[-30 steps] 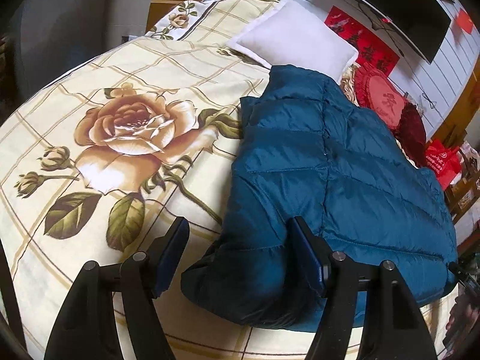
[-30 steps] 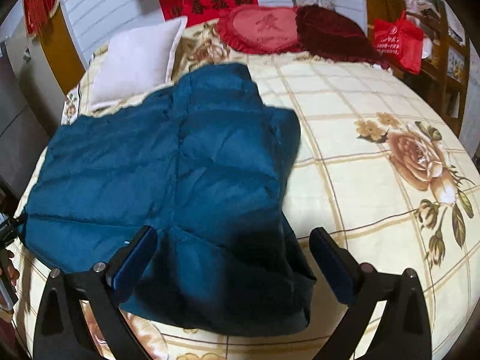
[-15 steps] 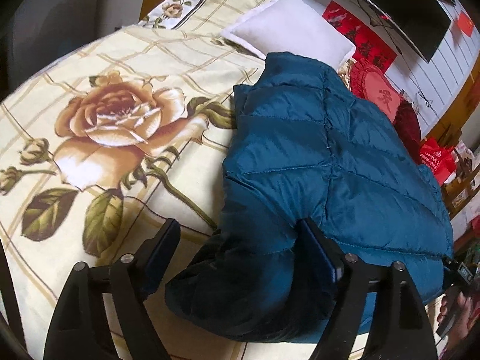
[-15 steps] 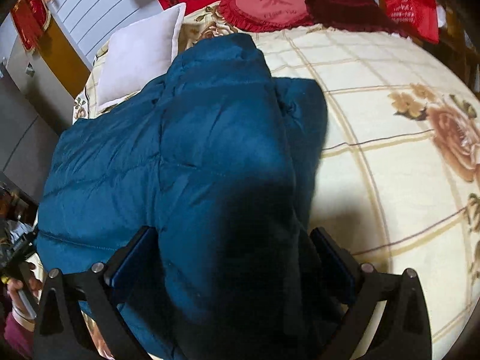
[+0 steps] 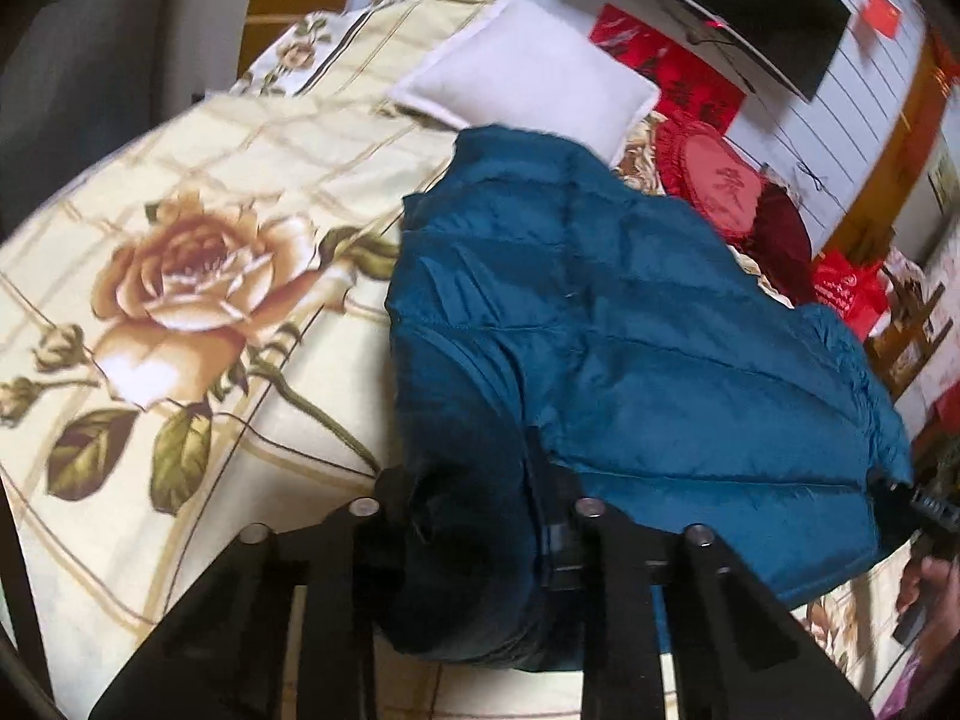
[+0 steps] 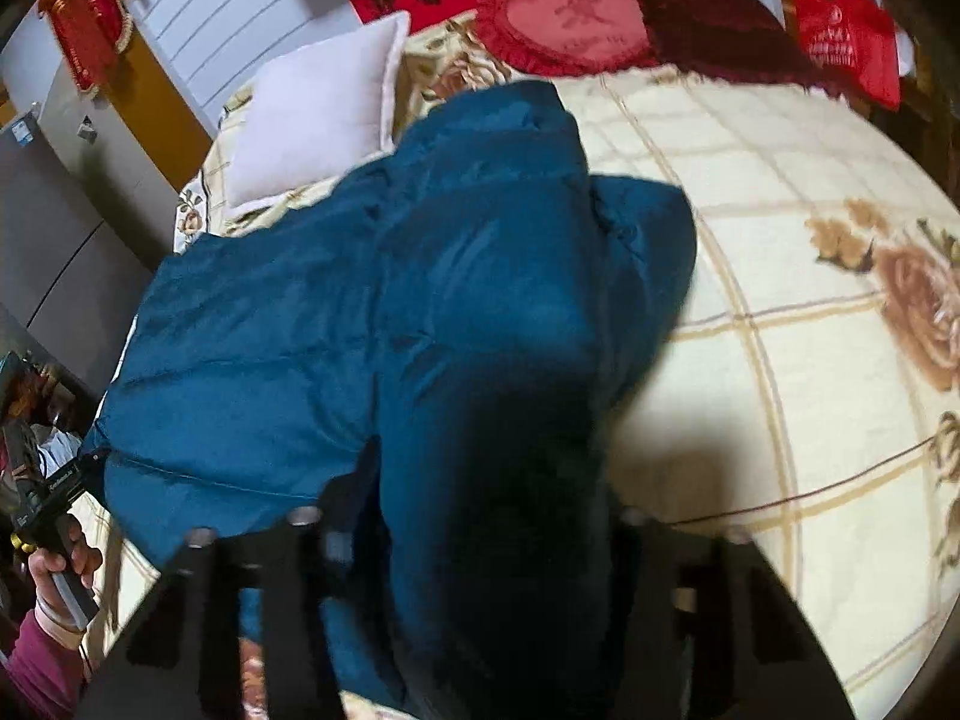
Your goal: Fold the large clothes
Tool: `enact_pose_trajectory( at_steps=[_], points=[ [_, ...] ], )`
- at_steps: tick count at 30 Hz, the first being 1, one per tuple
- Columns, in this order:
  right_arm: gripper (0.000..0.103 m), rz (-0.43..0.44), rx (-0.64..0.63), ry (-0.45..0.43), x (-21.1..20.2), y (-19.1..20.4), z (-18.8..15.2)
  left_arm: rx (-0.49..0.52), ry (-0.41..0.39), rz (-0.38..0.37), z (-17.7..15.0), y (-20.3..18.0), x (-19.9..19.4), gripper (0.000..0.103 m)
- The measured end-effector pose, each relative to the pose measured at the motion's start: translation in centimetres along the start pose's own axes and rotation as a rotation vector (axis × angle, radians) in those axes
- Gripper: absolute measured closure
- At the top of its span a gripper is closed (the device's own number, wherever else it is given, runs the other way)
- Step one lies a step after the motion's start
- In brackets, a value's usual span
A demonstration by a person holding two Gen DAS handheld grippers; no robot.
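Observation:
A teal quilted down jacket (image 5: 630,312) lies spread on a cream bed with rose prints (image 5: 180,276). My left gripper (image 5: 468,498) is shut on the jacket's near left hem corner, which bunches dark between the fingers. In the right wrist view the jacket (image 6: 420,300) fills the middle. My right gripper (image 6: 480,528) is shut on its near right corner, and the fabric hides the fingertips. The other gripper and the hand holding it show at the left edge (image 6: 54,516).
A white pillow (image 5: 528,78) and red cushions (image 5: 720,180) lie at the head of the bed. A red bag (image 6: 852,42) and shelves stand at the bed's right side. A dark TV (image 5: 738,6) hangs on the wall. Bare bedspread (image 6: 810,360) lies right of the jacket.
Both grippers moved forward onto the jacket's near hem and closed on it. The hem corners now bunch between the fingers and the fabric rises toward the cameras.

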State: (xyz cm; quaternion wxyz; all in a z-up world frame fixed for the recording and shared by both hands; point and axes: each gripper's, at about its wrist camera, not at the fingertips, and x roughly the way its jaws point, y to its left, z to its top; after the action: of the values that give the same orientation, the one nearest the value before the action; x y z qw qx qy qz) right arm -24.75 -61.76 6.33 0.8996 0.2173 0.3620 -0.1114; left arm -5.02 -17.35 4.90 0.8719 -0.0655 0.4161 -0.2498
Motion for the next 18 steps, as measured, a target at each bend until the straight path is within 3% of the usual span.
enact_pose_trajectory(
  at_steps=[8,18],
  points=[
    [0.062,0.044,-0.006,-0.012,-5.4,0.8,-2.0,0.000,0.057,-0.024,-1.3,-0.3,-4.4,0.071],
    [0.062,0.096,0.031,0.034,-10.7,0.5,-8.6,0.057,0.123,0.005,-7.5,0.2,-11.5,0.071]
  ],
)
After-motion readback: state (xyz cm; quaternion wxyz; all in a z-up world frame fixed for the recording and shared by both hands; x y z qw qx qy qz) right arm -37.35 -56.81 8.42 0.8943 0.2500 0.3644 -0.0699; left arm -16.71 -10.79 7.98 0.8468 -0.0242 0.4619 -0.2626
